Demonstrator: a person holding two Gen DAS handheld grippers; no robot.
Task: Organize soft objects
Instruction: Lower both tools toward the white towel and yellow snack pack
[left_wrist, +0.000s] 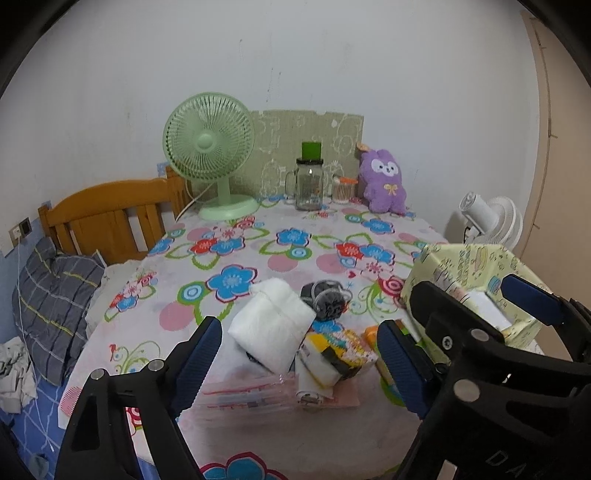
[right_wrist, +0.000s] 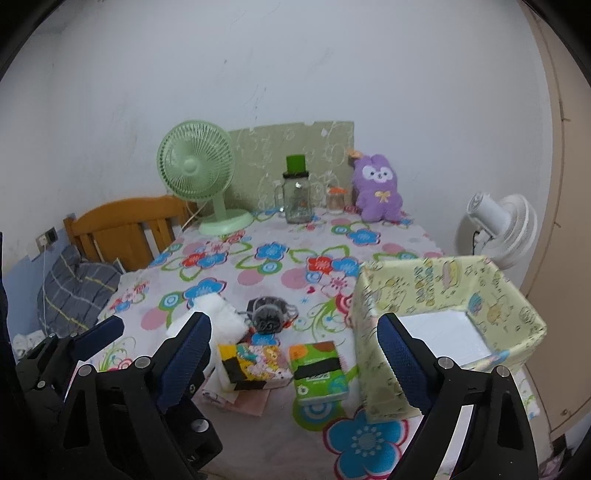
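On the flowered tablecloth (left_wrist: 295, 240) lies a small heap: a white folded cloth (left_wrist: 273, 328) (right_wrist: 218, 317), a dark grey rolled bundle (left_wrist: 325, 299) (right_wrist: 267, 314), a yellow patterned tissue pack (left_wrist: 340, 350) (right_wrist: 255, 363) and a green tissue pack (right_wrist: 317, 373). My left gripper (left_wrist: 299, 362) hovers open just in front of the heap, nothing between its pads. My right gripper (right_wrist: 295, 360) is open too, above the two tissue packs; it shows in the left wrist view (left_wrist: 480, 302) in front of the pale yellow printed box (right_wrist: 443, 295) (left_wrist: 461, 266). A purple plush (left_wrist: 384, 181) (right_wrist: 376, 188) sits at the back.
A green desk fan (left_wrist: 208, 147), a glass jar with a green lid (left_wrist: 309, 181) and a small swab jar (left_wrist: 341, 190) stand along the back wall. A white fan (right_wrist: 498, 229) stands off the table's right edge. A wooden headboard (left_wrist: 110, 214) and a grey pillow (left_wrist: 55, 295) lie left.
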